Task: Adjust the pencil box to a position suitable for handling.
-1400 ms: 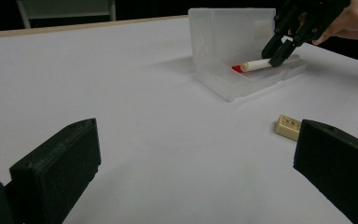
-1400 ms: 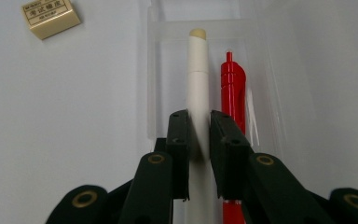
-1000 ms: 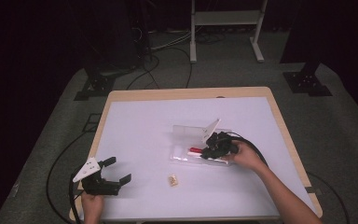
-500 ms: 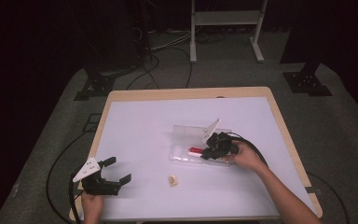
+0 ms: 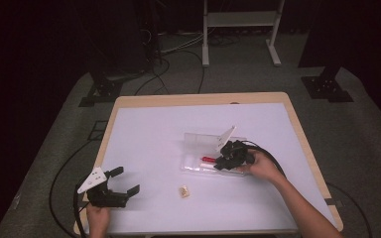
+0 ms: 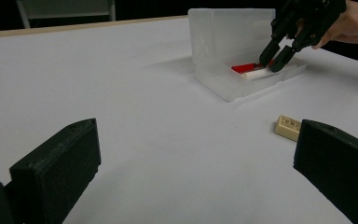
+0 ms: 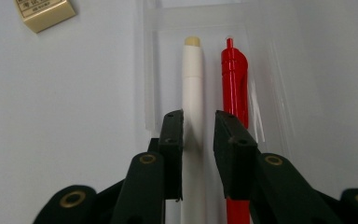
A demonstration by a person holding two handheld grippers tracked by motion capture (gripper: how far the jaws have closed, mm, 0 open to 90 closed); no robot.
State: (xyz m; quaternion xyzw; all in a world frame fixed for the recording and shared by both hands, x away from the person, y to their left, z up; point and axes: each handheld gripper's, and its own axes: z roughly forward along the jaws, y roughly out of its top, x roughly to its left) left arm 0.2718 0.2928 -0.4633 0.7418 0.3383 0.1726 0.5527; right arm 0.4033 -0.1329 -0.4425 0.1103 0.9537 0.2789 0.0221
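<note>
Overhead, a white-topped table (image 5: pixel 158 144) with a wooden edge stands on grey carpet, and a person's forearms come in from the bottom. Near the middle of the table lies a clear plastic case (image 5: pixel 198 163), its lid standing open at the far side. Inside the case lie a white pen (image 7: pixel 193 88) and a red pen (image 7: pixel 235 88), side by side and parallel, close together. The right gripper (image 5: pixel 224 161), held in the person's right hand (image 5: pixel 260 166), reaches down into the case. Seen along its own jaws, those jaws stand a little apart with a narrow gap; the left jaw lies over the white pen, the right jaw just beside the red pen, and neither pen is clamped. The left gripper (image 5: pixel 121 183) sits at the near left corner of the table, well apart from the case, held by the left hand (image 5: pixel 98 220). Its jaws are spread wide with only bare tabletop between them. A small tan eraser (image 5: pixel 183 191) lies on the table between the two grippers, nearer the case.
</note>
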